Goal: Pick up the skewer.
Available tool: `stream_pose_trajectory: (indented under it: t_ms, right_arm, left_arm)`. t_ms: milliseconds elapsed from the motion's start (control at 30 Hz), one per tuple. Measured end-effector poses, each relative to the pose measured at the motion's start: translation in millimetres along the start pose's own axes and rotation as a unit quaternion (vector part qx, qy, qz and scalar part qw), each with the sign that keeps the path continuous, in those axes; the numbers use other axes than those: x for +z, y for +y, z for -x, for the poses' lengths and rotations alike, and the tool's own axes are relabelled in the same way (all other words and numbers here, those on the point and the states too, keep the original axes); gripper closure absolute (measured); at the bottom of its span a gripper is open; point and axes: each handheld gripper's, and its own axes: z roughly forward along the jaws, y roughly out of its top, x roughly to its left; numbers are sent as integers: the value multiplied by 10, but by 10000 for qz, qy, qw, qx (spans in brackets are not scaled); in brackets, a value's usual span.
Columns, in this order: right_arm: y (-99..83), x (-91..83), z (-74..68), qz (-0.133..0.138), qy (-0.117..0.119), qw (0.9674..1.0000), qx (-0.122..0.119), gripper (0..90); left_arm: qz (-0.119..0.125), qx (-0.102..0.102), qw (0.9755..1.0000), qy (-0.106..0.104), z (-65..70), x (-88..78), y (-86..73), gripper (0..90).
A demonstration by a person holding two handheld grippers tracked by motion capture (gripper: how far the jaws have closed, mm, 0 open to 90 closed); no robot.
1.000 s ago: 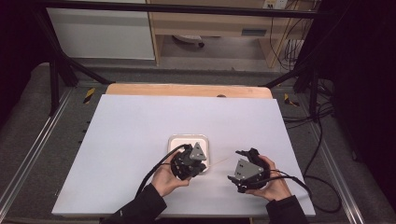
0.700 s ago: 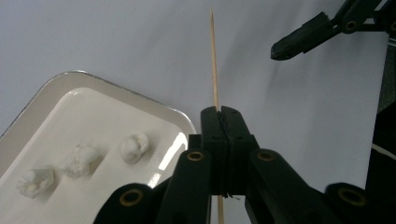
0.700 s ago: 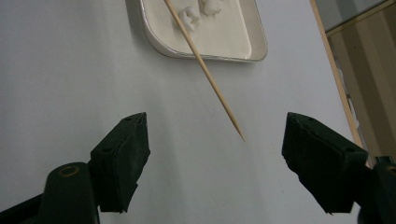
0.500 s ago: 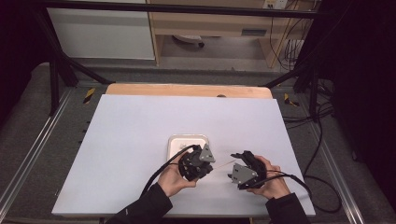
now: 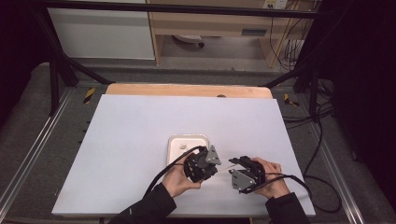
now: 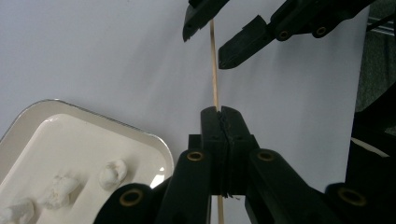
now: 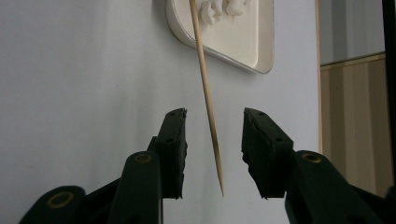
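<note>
The white table (image 5: 140, 140) carries everything here, a broad matte sheet over a wooden board whose far edge shows as a pale strip; around it run dark carpet, metal rails and loose cables, with a light cabinet and a wooden shelf beyond. The landmark is the small cream tray (image 6: 70, 135), which lies a little toward the person's side of the table's middle and holds a few white lumps (image 6: 60, 189) (food pieces, by the look of them). Just beside the tray's near edge the left gripper (image 6: 223, 116) hangs with its jaws pressed flat together on a thin wooden skewer (image 7: 205, 93), which runs level above the sheet, away from the tray toward the right gripper (image 7: 214, 154). That one has just been closing its jaws, and they now stand narrow on either side of the skewer's pointed end without touching it. I judge the stick very light, stiff along its length but easy to snap if bent or squeezed crosswise, and smooth enough to slide or roll in flat pads. The safest hold is probably back from the sharp tip, on the straight shaft, pads square to it, with both grips kept in line so no bending load builds between them.
</note>
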Motion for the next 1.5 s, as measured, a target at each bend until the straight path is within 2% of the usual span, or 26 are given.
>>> stream_pose_trajectory:
  t_ms: [367, 467, 733, 967, 1067, 1133, 1167, 1200, 1267, 1300, 1500]
  right_arm:
    - [1, 23, -30, 16, 18, 9994, -355, 718]
    - [-3, 25, -35, 31, 98, 9987, -491, 771]
    - [2, 39, -50, 58, 189, 9982, -562, 874]
    - [10, 44, -46, 27, 159, 9977, -664, 889]
    - [11, 42, -52, 1, 127, 9977, -670, 891]
    - [15, 34, -50, -55, 61, 9972, -740, 891]
    - [11, 30, -50, -98, 51, 9972, -736, 891]
    - [6, 25, -49, -146, 20, 9971, -751, 891]
    - [-2, 23, -37, -263, -15, 9959, -867, 891]
    - [-5, 16, -43, -332, -36, 9960, -832, 891]
    - [26, -10, 6, -432, -181, 9928, -1106, 891]
  left_arm:
    - [-117, 82, 9999, -34, 20, 54, 44, 888]
    - [-144, 92, 9998, -38, 14, 56, 44, 888]
    - [-126, 110, 9998, -60, 19, 62, 41, 888]
    - [-142, 79, 9998, -78, 5, 60, 37, 888]
    - [-124, -22, 9999, -117, -16, 65, 37, 885]
    - [-98, -88, 9999, -99, -33, 59, 34, 838]
    - [-105, -112, 9998, -92, -45, 57, 33, 768]
    - [-175, -143, 9997, -64, -57, 55, 33, 713]
    - [-279, -161, 9995, -8, -80, 53, 24, 666]
    - [-354, -194, 9992, -29, -93, 52, 19, 628]
    - [-786, -360, 9962, -133, -159, 61, 3, 539]
